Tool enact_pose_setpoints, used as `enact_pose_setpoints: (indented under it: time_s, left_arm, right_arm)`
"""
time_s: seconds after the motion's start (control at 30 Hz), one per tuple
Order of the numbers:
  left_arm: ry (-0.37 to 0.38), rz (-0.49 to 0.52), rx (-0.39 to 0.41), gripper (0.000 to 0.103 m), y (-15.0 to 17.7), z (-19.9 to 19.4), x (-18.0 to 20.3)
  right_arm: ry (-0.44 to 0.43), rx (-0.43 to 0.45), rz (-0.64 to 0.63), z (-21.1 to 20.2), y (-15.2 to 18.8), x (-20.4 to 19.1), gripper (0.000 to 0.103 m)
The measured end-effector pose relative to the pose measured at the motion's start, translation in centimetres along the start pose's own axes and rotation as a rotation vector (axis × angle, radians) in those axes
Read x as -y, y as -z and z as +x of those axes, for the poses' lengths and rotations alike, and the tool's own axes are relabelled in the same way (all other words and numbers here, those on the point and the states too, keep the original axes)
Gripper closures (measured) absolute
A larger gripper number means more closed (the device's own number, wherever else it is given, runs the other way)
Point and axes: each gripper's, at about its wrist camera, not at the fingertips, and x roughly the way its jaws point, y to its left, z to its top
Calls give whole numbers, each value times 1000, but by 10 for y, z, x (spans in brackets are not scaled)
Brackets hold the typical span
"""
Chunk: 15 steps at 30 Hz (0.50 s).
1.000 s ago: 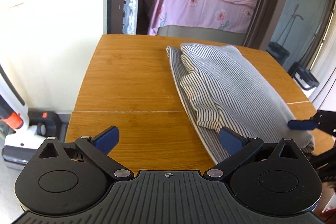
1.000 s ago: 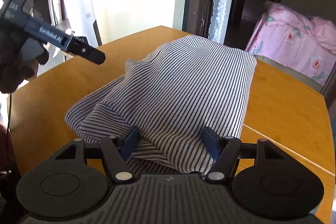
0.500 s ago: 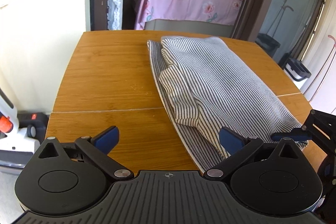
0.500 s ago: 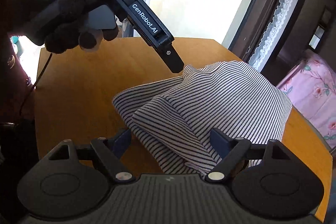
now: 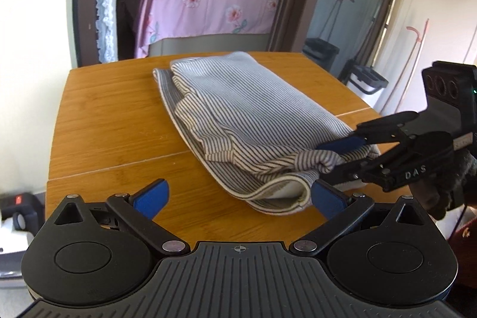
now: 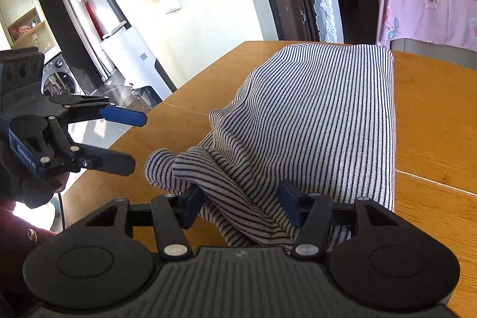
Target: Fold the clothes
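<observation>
Your left gripper (image 5: 238, 195) hangs over the bare wood of the table (image 5: 119, 121), to the left of the striped garment (image 5: 247, 115), with its blue pads (image 5: 150, 195) spread wide and nothing between them. The right-hand pad sits just beside the garment's rolled near edge; whether it touches the cloth cannot be told. From the right wrist view, that same gripper (image 6: 134, 139) shows well left of the garment (image 6: 313, 115), its two fingers parted, above the table's left edge (image 6: 184, 121).

The garment itself lies folded along the middle of the table, its far end near the table's back edge and its near end bunched in layers toward you. A seam in the tabletop runs across beneath it.

To the right of the garment, your right gripper (image 5: 337, 155) comes in from the side. Its fingers straddle the garment's near right corner, one blue pad on top of the fold and the other finger below it. In the right wrist view the cloth fills the gap between the pads (image 6: 290, 206), which stand fairly wide; whether they are actually clamping the fabric cannot be told.

Beyond the table's far edge stands a bed with a pink floral cover (image 5: 208, 2).
</observation>
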Motion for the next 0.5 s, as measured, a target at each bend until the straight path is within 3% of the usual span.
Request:
enact_pose_setpoints:
  time_s: [0.13, 0.27, 0.3, 0.5]
  left_arm:
    - [-7, 66, -59, 0, 6, 22, 16]
    - [-158, 108, -140, 0, 8, 59, 29]
    - [-166, 103, -138, 0, 6, 62, 29]
    - [-96, -17, -100, 0, -6, 61, 18]
  right_arm:
    - [24, 6, -83, 1, 3, -10, 47]
    - [120, 27, -307, -6, 14, -36, 32]
    - [154, 37, -372, -7, 19, -42, 27]
    - [288, 28, -565, 1, 44, -51, 23]
